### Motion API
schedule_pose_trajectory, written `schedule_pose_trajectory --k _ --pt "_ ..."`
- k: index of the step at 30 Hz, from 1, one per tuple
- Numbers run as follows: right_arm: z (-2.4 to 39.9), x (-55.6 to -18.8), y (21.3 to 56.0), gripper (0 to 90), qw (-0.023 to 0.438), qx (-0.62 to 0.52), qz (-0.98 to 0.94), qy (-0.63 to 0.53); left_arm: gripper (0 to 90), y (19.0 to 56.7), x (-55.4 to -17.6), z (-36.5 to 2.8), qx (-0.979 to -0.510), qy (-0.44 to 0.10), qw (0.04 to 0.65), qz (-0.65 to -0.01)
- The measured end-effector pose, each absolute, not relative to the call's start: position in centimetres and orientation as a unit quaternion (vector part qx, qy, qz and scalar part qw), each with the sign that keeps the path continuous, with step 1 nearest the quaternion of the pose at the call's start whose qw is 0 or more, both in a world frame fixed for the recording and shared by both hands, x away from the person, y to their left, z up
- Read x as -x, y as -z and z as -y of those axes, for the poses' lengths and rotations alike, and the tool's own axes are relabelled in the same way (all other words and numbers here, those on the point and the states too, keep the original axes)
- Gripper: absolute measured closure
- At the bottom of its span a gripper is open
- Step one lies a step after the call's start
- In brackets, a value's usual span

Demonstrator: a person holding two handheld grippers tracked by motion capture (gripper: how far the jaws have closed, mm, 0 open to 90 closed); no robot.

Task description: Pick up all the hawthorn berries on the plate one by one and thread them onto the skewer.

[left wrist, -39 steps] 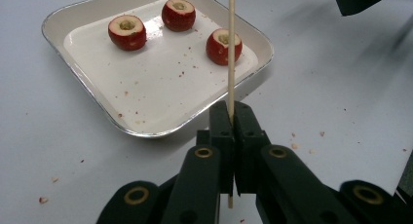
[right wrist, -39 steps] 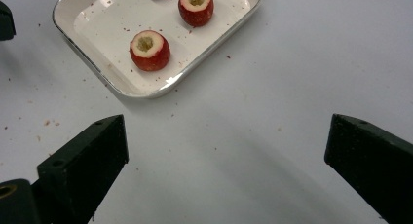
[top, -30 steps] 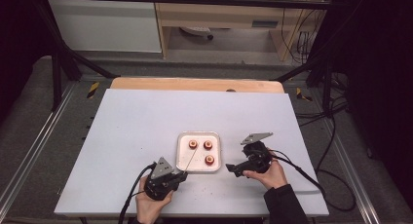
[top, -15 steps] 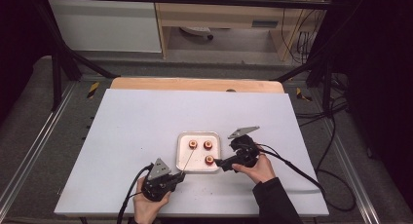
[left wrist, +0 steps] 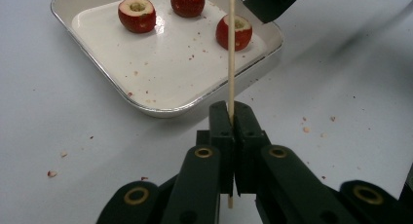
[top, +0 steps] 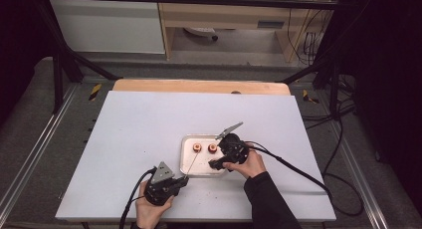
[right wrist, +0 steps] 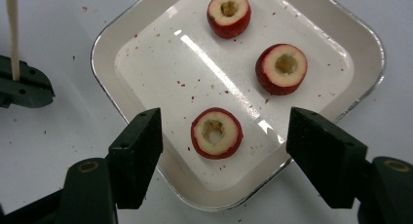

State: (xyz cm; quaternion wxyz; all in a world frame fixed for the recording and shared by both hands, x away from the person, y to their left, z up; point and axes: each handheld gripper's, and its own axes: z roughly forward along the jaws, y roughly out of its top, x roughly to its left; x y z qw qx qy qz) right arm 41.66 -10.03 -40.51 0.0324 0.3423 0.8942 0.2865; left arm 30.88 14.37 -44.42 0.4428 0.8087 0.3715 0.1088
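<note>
Our left gripper (left wrist: 231, 118) clamps the skewer (left wrist: 231, 48); our right gripper (right wrist: 224, 136), jaws just closing, straddles the nearest cored fruit (right wrist: 216, 132) untouched. Off-centre pinch could squirt it across the tray (right wrist: 146, 48).

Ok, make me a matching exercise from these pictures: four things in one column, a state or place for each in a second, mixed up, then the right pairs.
Things:
1. left claw
2. right claw
3. wooden skewer
4. tray

States or places:
A. holds three cored red fruit pieces
B. open, either side of the nearest fruit piece
C. shut on a thin stick
D. upright, clamped near its lower end

Pairs: 1-C, 2-B, 3-D, 4-A
</note>
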Motion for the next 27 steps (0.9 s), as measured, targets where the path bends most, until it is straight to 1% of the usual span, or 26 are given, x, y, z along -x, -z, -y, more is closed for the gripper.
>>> schedule_pose_trajectory --k 7,10,11,18,19,23,24,27 --pt "9.0 -42.4 41.0 35.7 0.015 -0.328 -0.910 -0.253 88.5 44.5 -30.9 -14.6 -0.809 -0.108 0.441 -0.372" --pt "8.5 -42.7 41.3 42.2 0.014 -0.324 -0.915 -0.240 88.5 44.5 -30.9 -14.6 -0.810 -0.107 0.441 -0.372" --pt "8.5 -42.7 41.3 42.2 0.014 -0.324 -0.915 -0.240 88.5 44.5 -30.9 -14.6 -0.810 -0.107 0.441 -0.371" --pt "8.4 -43.3 41.7 51.7 0.005 -0.326 -0.917 -0.228 88.5 44.6 -30.9 -14.6 -0.812 -0.106 0.439 -0.371" --pt "8.4 -43.3 41.7 51.7 0.005 -0.326 -0.917 -0.228 88.5 44.6 -31.0 -14.6 -0.812 -0.106 0.439 -0.371" --pt "8.4 -43.4 41.9 56.6 -0.005 -0.327 -0.918 -0.224 88.5 44.6 -31.0 -14.6 -0.813 -0.105 0.437 -0.370" --pt "8.3 -43.3 41.9 58.9 -0.006 -0.327 -0.918 -0.223 88.5 44.6 -31.0 -14.6 -0.813 -0.105 0.437 -0.370" --pt "8.3 -43.4 41.9 59.4 -0.008 -0.330 -0.918 -0.221 88.5 44.6 -31.0 -14.6 -0.813 -0.105 0.437 -0.369"
